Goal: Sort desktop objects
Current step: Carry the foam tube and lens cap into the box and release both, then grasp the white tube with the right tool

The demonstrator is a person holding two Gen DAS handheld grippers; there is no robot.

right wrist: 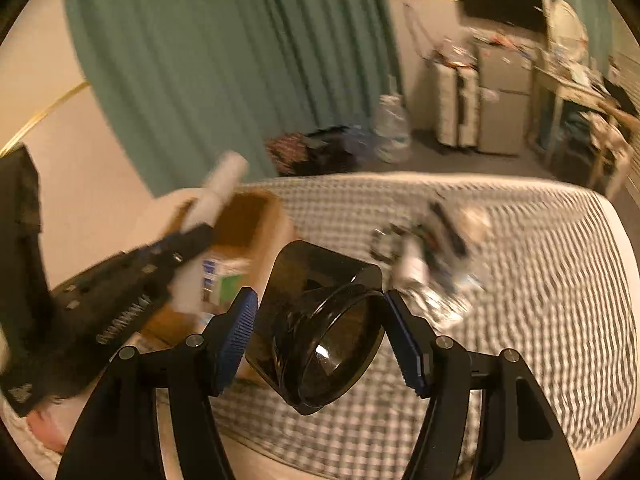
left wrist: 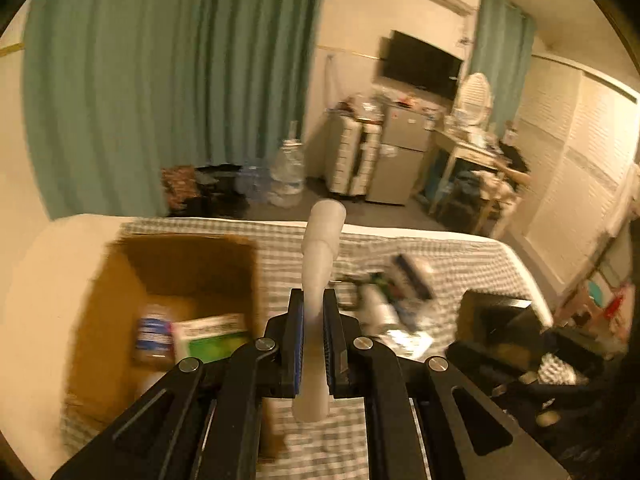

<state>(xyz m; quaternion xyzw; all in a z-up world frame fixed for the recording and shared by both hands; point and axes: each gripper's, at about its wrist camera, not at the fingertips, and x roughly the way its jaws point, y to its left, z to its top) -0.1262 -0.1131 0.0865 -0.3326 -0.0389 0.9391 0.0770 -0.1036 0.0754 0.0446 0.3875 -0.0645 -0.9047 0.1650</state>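
Note:
My left gripper [left wrist: 314,312] is shut on a pale tube-shaped bottle [left wrist: 320,264] that stands up between the pads, above the checked bedspread just right of an open cardboard box [left wrist: 120,276]. The box holds a green-and-white carton [left wrist: 212,336] and a blue-labelled jar [left wrist: 152,334]. My right gripper [right wrist: 320,320] is shut on a black box-like holder with a round lens-like front [right wrist: 324,332]. In the right wrist view the left gripper [right wrist: 132,280] and its bottle [right wrist: 218,192] hang over the box [right wrist: 256,220]. A blurred pile of small items [left wrist: 396,300] lies on the bed, also in the right wrist view [right wrist: 432,248].
The bed with the checked cover [right wrist: 540,280] fills the foreground. Beyond it are green curtains [left wrist: 160,80], water bottles on the floor [left wrist: 286,176], a small fridge [left wrist: 400,156], a wall TV [left wrist: 420,64] and a cluttered desk [left wrist: 476,148].

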